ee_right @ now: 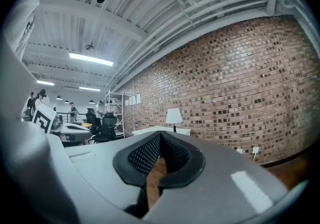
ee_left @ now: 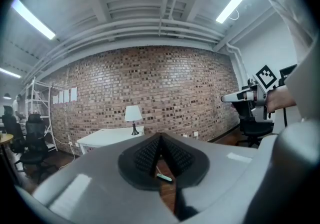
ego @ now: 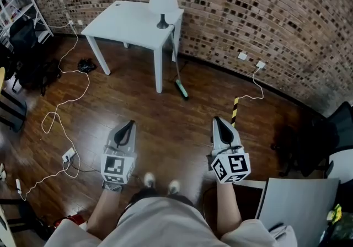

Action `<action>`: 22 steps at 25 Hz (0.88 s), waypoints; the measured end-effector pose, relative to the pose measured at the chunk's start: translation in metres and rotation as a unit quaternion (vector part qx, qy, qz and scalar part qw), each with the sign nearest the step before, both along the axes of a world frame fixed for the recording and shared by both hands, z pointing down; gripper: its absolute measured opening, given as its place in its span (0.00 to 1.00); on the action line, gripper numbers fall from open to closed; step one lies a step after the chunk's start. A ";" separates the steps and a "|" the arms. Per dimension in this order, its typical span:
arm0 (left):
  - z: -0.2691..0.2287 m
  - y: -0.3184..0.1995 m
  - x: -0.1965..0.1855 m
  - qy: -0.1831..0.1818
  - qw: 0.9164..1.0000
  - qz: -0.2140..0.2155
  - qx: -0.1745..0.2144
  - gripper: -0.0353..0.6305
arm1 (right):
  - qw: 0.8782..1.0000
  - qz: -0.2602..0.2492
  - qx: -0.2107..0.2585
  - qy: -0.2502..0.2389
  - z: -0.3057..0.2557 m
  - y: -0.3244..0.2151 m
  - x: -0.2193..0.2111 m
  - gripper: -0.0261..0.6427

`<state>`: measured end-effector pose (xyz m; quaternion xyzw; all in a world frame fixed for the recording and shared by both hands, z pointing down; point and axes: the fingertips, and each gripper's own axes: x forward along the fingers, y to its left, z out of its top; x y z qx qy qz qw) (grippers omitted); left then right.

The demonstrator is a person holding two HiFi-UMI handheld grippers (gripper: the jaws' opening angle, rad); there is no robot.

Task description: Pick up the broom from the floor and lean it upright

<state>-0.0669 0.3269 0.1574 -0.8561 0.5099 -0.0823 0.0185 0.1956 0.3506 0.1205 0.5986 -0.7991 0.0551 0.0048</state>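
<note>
Broom: we see it [ego: 181,89] ahead of us on the wood floor, its green head just beside the near leg of the white table [ego: 127,22].
Long axis: the thin handle runs from the head away from us, along the table leg toward the brick wall. We cannot tell whether it lies quite flat or rests against the table.
Left gripper: ours [ego: 130,124] points forward over bare floor, its jaws together with nothing between them. In the left gripper view the green head shows low, just past the jaw tips.
Right gripper: ours [ego: 217,121] also points forward, jaws closed and empty.
Direction to go: the broom lies well ahead, between the lines of our two grippers and nearer the right one's line.
Nearer hand: the right, we judge, though by little.
Next move: we must first close in and open a pair of jaws, then take the handle across its length, not end-on.
Hazard: the table leg stands close to the handle.
</note>
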 end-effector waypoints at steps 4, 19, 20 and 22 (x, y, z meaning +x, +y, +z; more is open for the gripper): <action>-0.008 -0.005 -0.007 -0.002 1.000 0.006 0.004 0.06 | 1.000 0.004 0.004 -0.006 -0.005 0.004 -0.009 0.06; -0.023 -0.021 -0.019 0.000 0.999 0.028 0.022 0.06 | 1.000 0.017 0.014 0.003 -0.017 -0.010 -0.026 0.06; -0.025 -0.021 -0.018 0.000 0.999 0.030 0.024 0.06 | 1.000 0.018 0.012 0.004 -0.016 -0.010 -0.026 0.06; -0.024 -0.021 -0.016 -0.002 0.999 0.032 0.025 0.06 | 1.000 0.020 0.006 0.005 -0.010 -0.010 -0.026 0.06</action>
